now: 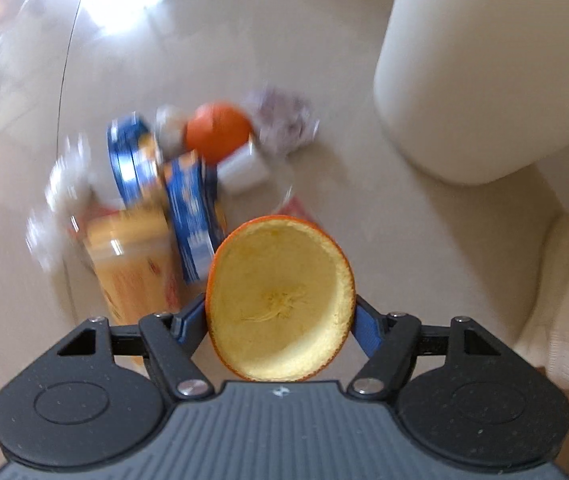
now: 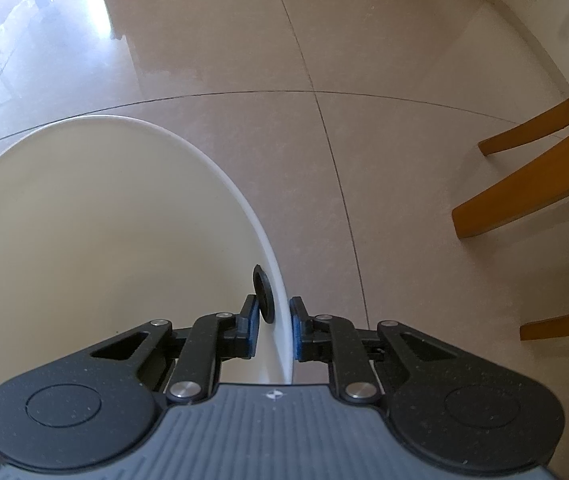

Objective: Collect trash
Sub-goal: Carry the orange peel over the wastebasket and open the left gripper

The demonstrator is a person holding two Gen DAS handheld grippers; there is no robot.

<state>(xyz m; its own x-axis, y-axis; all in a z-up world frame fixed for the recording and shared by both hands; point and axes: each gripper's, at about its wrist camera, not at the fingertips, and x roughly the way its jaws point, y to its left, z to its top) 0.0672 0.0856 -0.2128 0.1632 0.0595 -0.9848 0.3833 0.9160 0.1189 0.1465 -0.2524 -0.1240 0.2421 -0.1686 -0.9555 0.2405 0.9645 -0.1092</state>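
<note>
The left gripper [image 1: 280, 312] points down at the glossy beige tiled floor [image 1: 212, 60], its fingers pinching a hollow half orange peel [image 1: 280, 304] from both sides, pale pith facing up. Below it, blurred, lies a heap of trash [image 1: 172, 184]: blue-and-yellow cartons, an orange ball-shaped thing, crumpled wrappers. Beside the heap stands a cream plastic bin [image 1: 484, 72]. The right gripper [image 2: 274, 328] has its fingers pressed onto the thin white rim of the bin [image 2: 220, 176], near wooden chair legs [image 2: 532, 184].
</note>
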